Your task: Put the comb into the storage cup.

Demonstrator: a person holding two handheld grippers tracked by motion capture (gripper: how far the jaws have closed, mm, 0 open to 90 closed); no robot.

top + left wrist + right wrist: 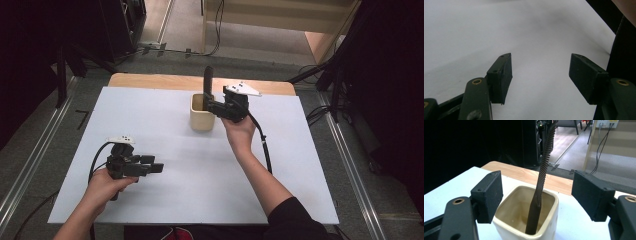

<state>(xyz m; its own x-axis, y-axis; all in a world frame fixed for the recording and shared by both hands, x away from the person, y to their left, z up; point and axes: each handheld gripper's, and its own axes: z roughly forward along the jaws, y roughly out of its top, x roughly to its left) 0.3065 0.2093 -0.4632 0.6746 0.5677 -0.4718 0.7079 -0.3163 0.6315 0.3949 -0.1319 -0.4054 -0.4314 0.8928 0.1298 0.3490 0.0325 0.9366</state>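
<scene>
Cream ceramic cup [202, 116] stood near the table's [165, 200] far edge, a dark ribbed comb [541, 182] upright inside it. Your right gripper [536, 195] hovered beside it, jaws wide apart, empty. Your left gripper [540, 75] was equally spread, holding nothing.

Counter [165, 130]: white sheet surface, with a light wood strip exposed along the upper edge of the frame. Square cup [201, 113], centre: cream, glossy, darker tan inside. Comb [541, 177] standing in the cup: dark brown, finely ribbed. Left hand-held gripper [152, 164] and right hand-held gripper [212, 104]: black, with brass-coloured pivot rings; both carry a pale grey plate.
</scene>
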